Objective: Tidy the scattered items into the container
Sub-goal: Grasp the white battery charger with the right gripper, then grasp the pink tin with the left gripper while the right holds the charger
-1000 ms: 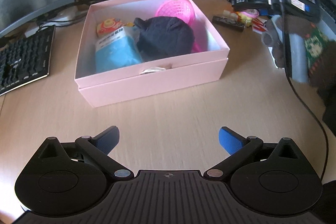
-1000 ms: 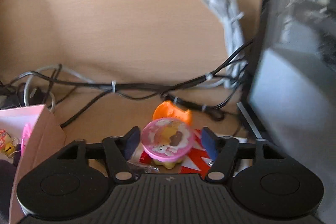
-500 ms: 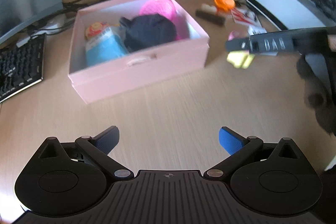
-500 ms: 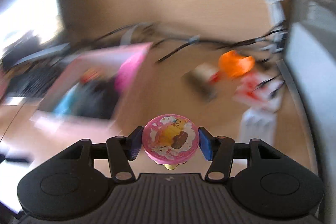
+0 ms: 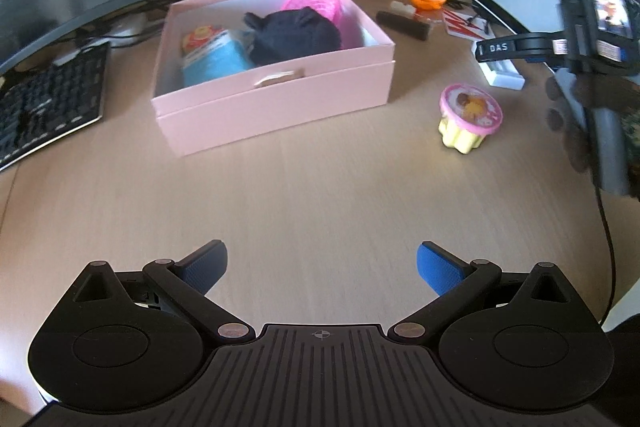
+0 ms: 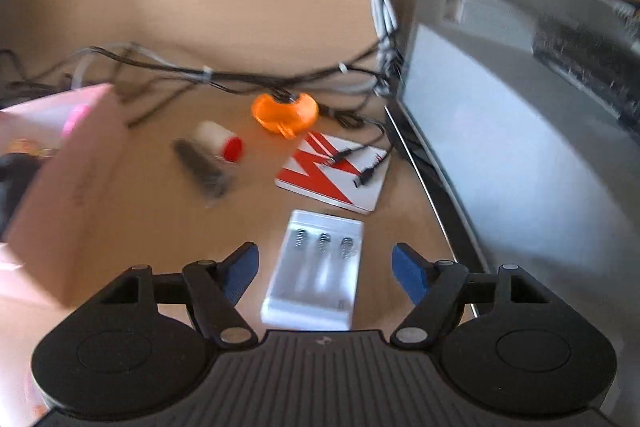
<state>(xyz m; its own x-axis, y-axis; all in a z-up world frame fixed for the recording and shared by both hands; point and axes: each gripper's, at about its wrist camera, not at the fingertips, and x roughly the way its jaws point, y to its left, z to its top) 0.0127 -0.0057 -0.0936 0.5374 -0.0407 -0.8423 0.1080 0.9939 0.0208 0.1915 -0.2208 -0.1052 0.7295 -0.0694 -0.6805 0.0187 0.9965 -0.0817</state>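
Cup (image 5: 471, 117) with pink lid lies tipped on desk (image 5: 304, 195), right of pink box (image 5: 276, 99) and apart from it, held by nothing. Right gripper (image 6: 325, 269) has just been opening its jaws; they stand spread, empty, over white battery case (image 6: 316, 267). Left gripper (image 5: 322, 265) hovers over bare desk, jaws released wide, nothing between. Box holds blue pack (image 5: 214, 61), dark cloth (image 5: 296, 33), pink basket (image 5: 316, 1). Orange piece (image 6: 285, 111), red-white card (image 6: 332, 173), dark bar (image 6: 202, 163) and red-ended roll (image 6: 220, 141) lie beyond, near cables (image 6: 240, 79).
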